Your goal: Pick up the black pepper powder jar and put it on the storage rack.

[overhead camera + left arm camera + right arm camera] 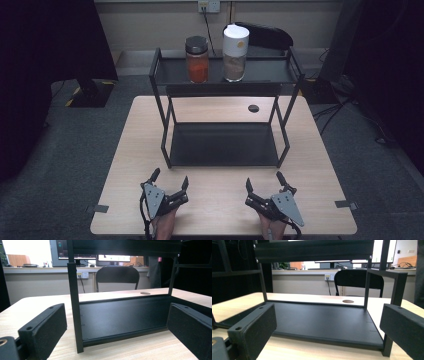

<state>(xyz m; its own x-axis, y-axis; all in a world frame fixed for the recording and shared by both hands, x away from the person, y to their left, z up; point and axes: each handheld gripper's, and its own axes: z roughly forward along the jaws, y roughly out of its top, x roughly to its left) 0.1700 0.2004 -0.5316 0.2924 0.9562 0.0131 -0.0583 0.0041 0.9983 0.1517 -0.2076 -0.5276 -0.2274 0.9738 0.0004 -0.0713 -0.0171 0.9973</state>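
Left gripper (170,179) and right gripper (263,179) resting on table (125,165), jaws spread wide, nothing held; black two-tier rack (223,145) just ahead of both, lower shelf bare; well beyond, on top shelf: jar with orange contents (197,59) and white-lidded jar (235,53) (small yellow mark on lid, no readable writing); labels illegible; hands cut off at bottom edge; monitor text in left gripper view too blurred to read.
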